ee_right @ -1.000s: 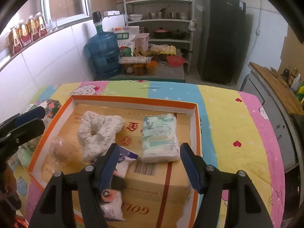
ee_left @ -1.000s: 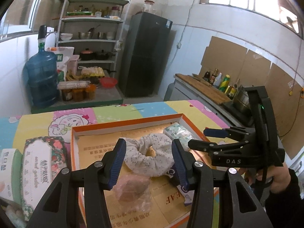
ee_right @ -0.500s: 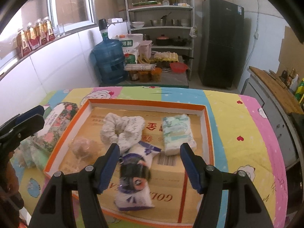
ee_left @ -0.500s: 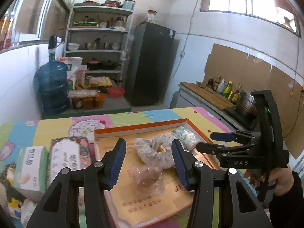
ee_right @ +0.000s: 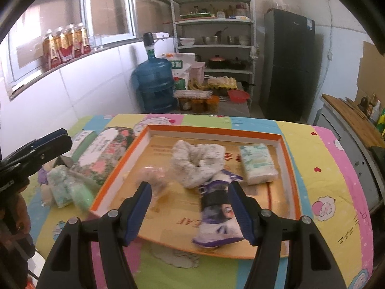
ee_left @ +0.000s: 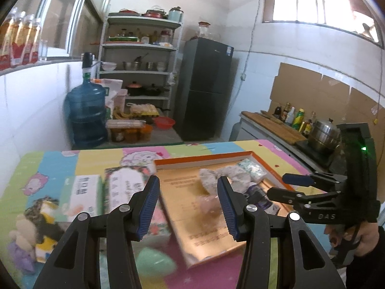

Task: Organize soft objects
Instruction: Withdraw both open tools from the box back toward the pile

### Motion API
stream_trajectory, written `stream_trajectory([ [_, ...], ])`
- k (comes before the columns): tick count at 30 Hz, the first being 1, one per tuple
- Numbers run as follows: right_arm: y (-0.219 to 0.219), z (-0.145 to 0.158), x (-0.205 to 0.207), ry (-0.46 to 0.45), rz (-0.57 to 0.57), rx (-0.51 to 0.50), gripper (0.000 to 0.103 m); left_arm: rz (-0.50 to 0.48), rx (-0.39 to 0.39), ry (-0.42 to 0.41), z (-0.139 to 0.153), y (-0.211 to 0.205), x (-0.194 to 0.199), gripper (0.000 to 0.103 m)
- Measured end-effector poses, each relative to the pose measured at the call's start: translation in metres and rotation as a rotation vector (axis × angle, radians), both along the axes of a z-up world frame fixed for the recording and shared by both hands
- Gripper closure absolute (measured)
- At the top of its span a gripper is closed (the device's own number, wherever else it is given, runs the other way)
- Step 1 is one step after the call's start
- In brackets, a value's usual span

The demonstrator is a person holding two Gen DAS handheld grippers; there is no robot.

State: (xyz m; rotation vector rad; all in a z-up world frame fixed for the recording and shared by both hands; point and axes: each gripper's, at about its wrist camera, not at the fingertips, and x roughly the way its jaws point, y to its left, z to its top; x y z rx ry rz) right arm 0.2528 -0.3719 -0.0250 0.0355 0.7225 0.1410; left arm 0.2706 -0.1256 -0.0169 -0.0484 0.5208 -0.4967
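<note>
Left tool point(ee_left: 187, 207): jaws apart, nothing between the pads, held above the desk point(ee_left: 48, 168) at the near left edge of the tray. Right tool point(ee_right: 190, 214): jaws apart and wider, empty, held over the tray's near edge.

Tray point(ee_right: 211, 130): shallow cardboard box lid with orange rim, lying flat on the cartoon-print cloth. Contents: white speckled fabric ring point(ee_right: 197, 161) at centre; purple-and-white packet point(ee_right: 216, 214) just in front of it, long axis running from the ring toward the right tool; pale green tissue pack point(ee_right: 257, 163) at the right side, long axis pointing away from the viewer; clear bag with a brownish lump point(ee_right: 151, 175) at the left.

Outside the tray, to its left: floral tissue box point(ee_right: 103, 149), white and green tissue pack point(ee_left: 81, 192), small green packs point(ee_right: 69, 187), plush toy point(ee_left: 36, 224).

Judgement: the unsorted items all lie left of the tray, below and to the left of the left tool, well apart from the right tool. The left hand is the nearer one. The floral box lies with its long axis alongside the tray's left rim, so a grasp across its short side would suit.
</note>
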Motion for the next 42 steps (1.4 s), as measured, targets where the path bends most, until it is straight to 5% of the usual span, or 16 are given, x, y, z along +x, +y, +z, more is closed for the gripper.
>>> stream_trajectory([
  [24,0.098,0.003,-0.043,-0.075,0.141,0.052,0.037,0.191,0.032,-0.105,0.007,0.106,-0.069,0.052],
  [42,0.190,-0.022,-0.059,-0.088,0.304,0.028,0.037,0.295,0.004,-0.027,-0.045,0.192,-0.091,0.052],
])
